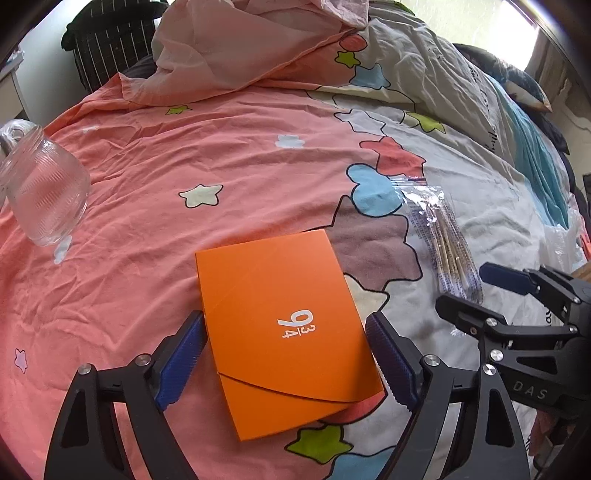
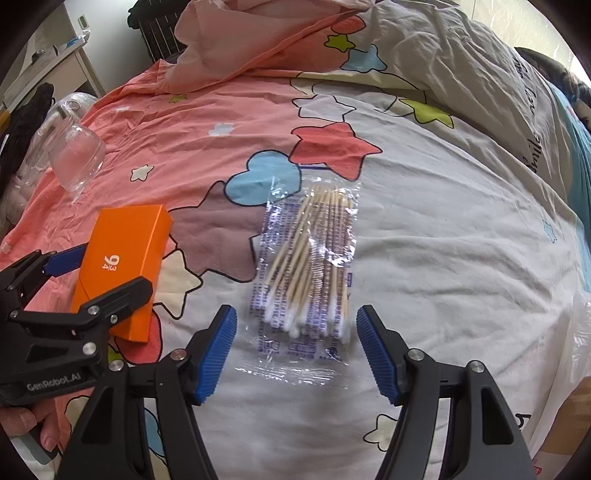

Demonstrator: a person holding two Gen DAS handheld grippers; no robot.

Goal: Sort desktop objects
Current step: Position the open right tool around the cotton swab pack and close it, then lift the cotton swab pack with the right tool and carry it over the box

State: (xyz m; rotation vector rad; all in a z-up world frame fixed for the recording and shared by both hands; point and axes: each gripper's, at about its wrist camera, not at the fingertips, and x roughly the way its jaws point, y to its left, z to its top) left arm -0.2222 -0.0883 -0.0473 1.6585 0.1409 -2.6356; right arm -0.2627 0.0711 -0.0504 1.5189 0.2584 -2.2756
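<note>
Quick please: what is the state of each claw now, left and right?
Left claw: open, straddling the flat orange cardboard box, not gripping.
Right claw: open, over the clear plastic bag of cotton swabs.

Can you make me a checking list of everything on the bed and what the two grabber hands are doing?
Surface: a bed quilt, pink and white with star prints, wrinkled.
Job's things: orange box marked 9 3/4, lying flat; clear packet of cotton swabs lying flat to its right; glass jar on the pink part, far left.
Clutter: crumpled pink sheet at the back; plastic bag at the right edge.
Grippers: left gripper open, fingers on either side of the orange box; right gripper open, around the near end of the swab packet.
Cables: nothing seen.
Surroundings: window, dark chair, white desk.
</note>
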